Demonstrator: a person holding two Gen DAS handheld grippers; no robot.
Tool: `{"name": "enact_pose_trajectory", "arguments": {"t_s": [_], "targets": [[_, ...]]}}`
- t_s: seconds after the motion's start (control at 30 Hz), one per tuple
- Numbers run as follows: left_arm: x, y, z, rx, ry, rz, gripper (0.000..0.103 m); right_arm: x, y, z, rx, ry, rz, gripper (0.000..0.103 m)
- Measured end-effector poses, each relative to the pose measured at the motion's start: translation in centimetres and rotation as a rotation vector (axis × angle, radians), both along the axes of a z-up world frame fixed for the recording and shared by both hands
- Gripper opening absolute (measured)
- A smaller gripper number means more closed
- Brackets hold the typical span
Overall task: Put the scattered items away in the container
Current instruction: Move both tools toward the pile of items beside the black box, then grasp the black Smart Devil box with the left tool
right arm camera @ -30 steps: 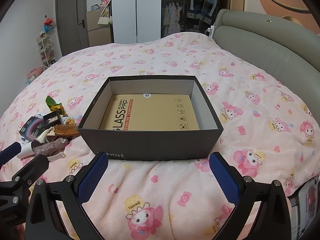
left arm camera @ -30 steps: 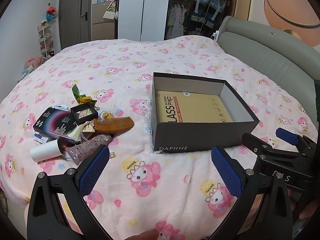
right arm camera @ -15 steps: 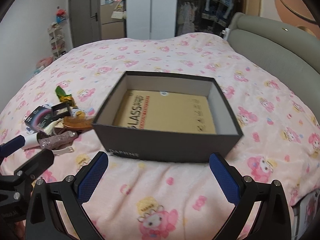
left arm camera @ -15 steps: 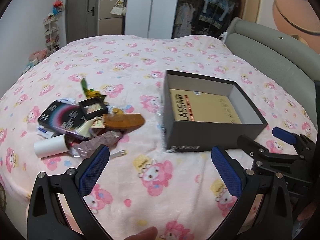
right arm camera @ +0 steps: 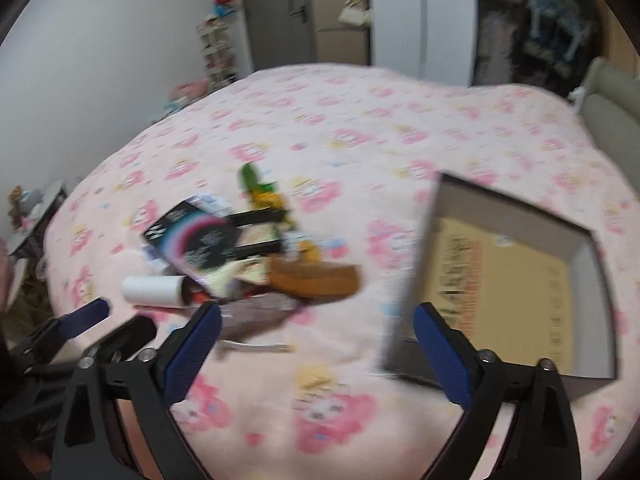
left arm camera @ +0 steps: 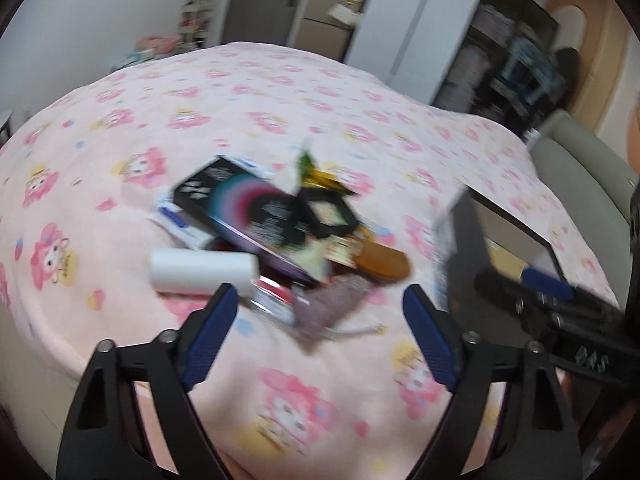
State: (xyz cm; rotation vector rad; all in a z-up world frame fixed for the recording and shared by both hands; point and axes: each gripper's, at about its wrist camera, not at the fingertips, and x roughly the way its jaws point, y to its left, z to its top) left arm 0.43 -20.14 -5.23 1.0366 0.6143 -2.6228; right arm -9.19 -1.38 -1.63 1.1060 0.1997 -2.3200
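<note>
We hold the left hand-held gripper low over the near edge of the bed, its blue pads spread wide with nothing between them. Just ahead of it lies the pile: a white roll nearest on the left, a dark booklet tilted over it, a small black frame behind, a wooden comb to the right, and a mauve pouch closest to the pads. A green-and-yellow wrapper sits at the far side; both views are blurred, so we think it is a wrapper.

The right hand-held gripper is also wide and holds nothing. Its right finger overlaps the near corner of the box, which stands on the bed well right of the pile and has a tan packet flat inside. A thin white cable lies on the bedspread between pile and pads. In the right wrist view the left hand-held gripper juts in at lower left, beside the roll.
</note>
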Motion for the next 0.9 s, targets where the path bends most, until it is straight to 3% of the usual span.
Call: {"name": "enact_pose_trajectory", "arguments": {"t_s": [0.07, 0.17, 0.27, 0.6, 0.7, 0.9], "targets": [[-0.8, -1.9, -0.6, -0.002, -0.006, 0.039, 0.067, -0.5, -2.2, -1.3, -0.005, -0.053, 0.045, 0.069], [-2.1, -4.7, -1.3, -0.008, -0.009, 0.104, 0.062, -1.3, -5.5, -3.8, 0.023, -0.104, 0.099, 0.049], [-3.7, -7.6, -2.2, -0.007, -0.017, 0.149, 0.061, -2.3, -8.4, -6.2, 0.044, -0.172, 0.139, 0.038], [-9.6, -14.3, -6.3, 0.002, -0.095, 0.183, 0.061, -5.8, -12.4, -10.7, -0.028, -0.361, 0.168, 0.036], [-10.8, -15.1, -7.7, 0.026, -0.120, 0.174, 0.062, -6.7, -13.2, -11.5, -0.064, -0.401, 0.173, 0.041], [-9.8, -14.8, -7.3, 0.028, -0.132, 0.154, 0.050, -7.3, -12.8, -11.6, -0.104, -0.418, 0.163, 0.044]]}}
